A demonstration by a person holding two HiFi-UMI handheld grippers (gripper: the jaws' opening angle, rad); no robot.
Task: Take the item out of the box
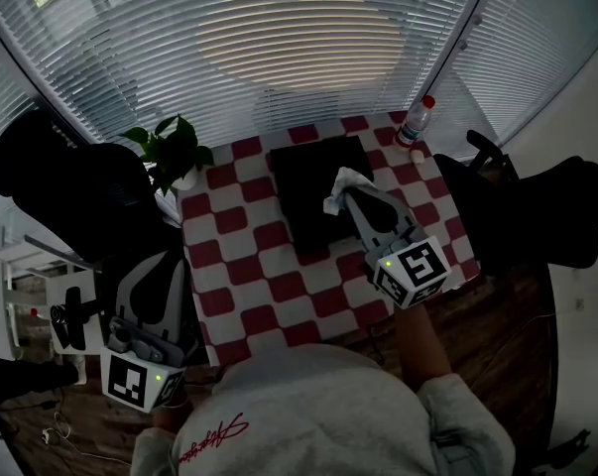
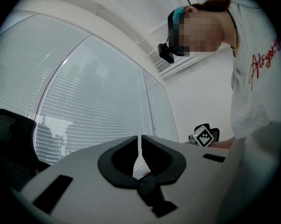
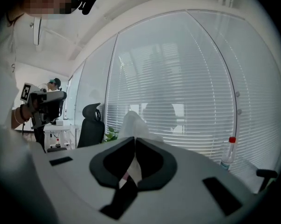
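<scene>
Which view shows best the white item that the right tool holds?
The head view: the white item shows whole, at the right tool over the black box. The right gripper view shows only part, past the jaws. The left gripper view misses it.

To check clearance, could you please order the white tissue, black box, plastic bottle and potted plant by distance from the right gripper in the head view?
1. Crumpled white tissue: in the right gripper.
2. Flat black box: just beneath.
3. Clear red-capped plastic bottle: far right corner.
4. Green potted plant: far left.
</scene>
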